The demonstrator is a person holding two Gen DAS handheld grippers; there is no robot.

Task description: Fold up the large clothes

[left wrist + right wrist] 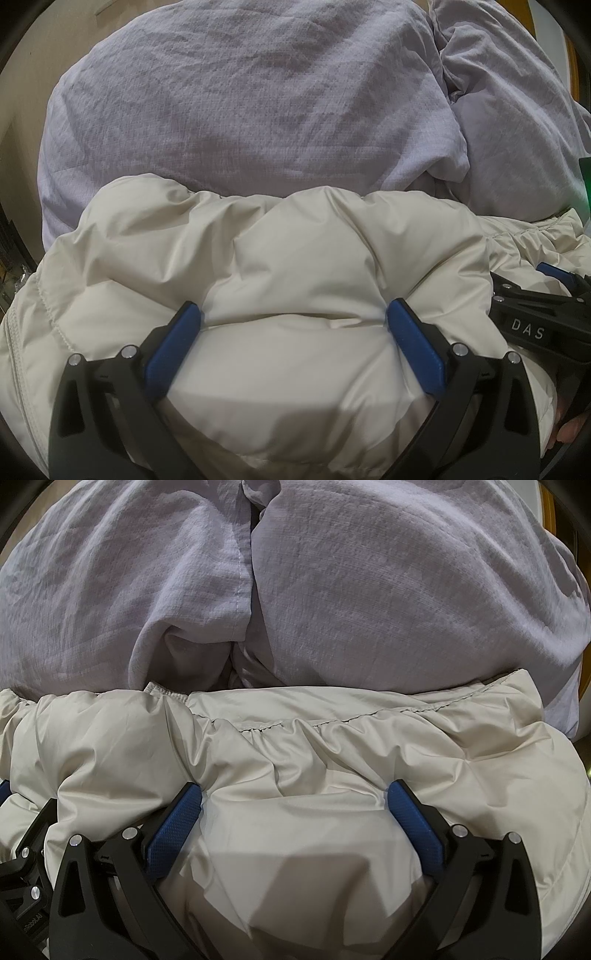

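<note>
A lavender bedcover [240, 110] fills the far half of both views, and the cream jacket [295, 258] lies bunched on it, on the near side, under both grippers. Beyond the jacket the bedcover splits along a hemmed edge [242, 590]. The left gripper [294, 325] has its jaws spread wide, blue pads [173, 347] pressed into a puffed panel that bulges between them; whether this is a clamp or only a push down, I cannot tell. The right gripper [294, 805] stands the same way, wide apart with padding swelling between the pads [413, 823]. The risk, as I judge it, is the slick, springy shell: a wide hold on air-filled quilting may slide off once lifted, and the fold would puff open again; the loose bedcover could also drag along. The right view alone shows the jacket's gathered, stitched hem [332, 722] at its far edge. The left view alone shows the right gripper's lettered body [535, 325] just beside the jacket, and a green object [585, 184] past it.
</note>
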